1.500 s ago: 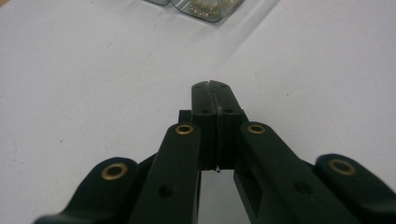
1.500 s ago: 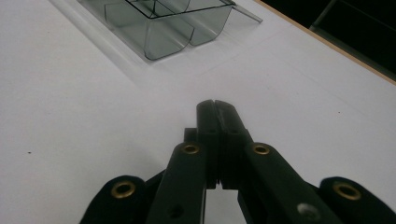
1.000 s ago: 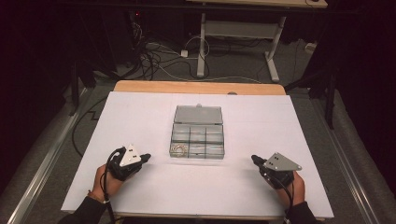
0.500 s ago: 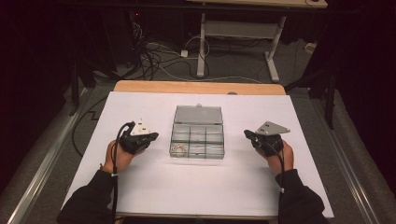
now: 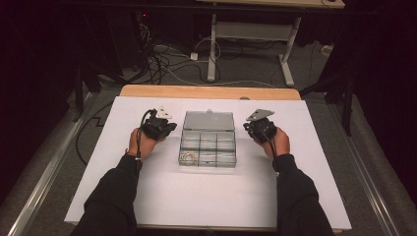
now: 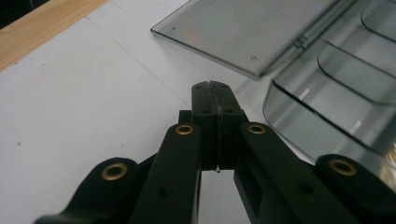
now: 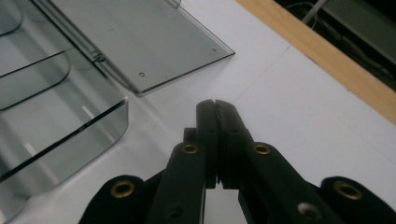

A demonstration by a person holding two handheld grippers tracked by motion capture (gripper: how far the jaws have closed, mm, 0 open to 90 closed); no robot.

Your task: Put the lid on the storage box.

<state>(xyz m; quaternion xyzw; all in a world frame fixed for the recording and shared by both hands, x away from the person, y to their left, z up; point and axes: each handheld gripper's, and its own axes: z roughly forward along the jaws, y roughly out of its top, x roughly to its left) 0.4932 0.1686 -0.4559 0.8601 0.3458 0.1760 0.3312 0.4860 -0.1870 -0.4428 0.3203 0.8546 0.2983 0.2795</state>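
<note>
A clear plastic compartment box [image 5: 208, 146] lies in the middle of the white table, its lid [image 5: 208, 120] folded open and flat at the far side. Something small and pale lies in its near-left compartment [image 5: 188, 158]. My left gripper [image 5: 168, 126] is just left of the box, jaws pressed together with nothing between them; in the left gripper view its tips [image 6: 214, 87] hover over the table near the lid [image 6: 243, 32] and the box's wall [image 6: 322, 126]. My right gripper [image 5: 248, 129] is just right of the box, shut and empty, its tips [image 7: 213, 105] near the lid's corner [image 7: 140, 42].
The white table surface [image 5: 211, 196] has bare room in front of the box and on both sides. A wooden strip [image 5: 206, 92] runs along the far edge. Beyond it are cables on the floor [image 5: 162, 59] and the metal legs of another table [image 5: 255, 34].
Both hands have moved forward and inward from the near corners of the table, ending at either side of the box. Both grippers stayed shut.
</note>
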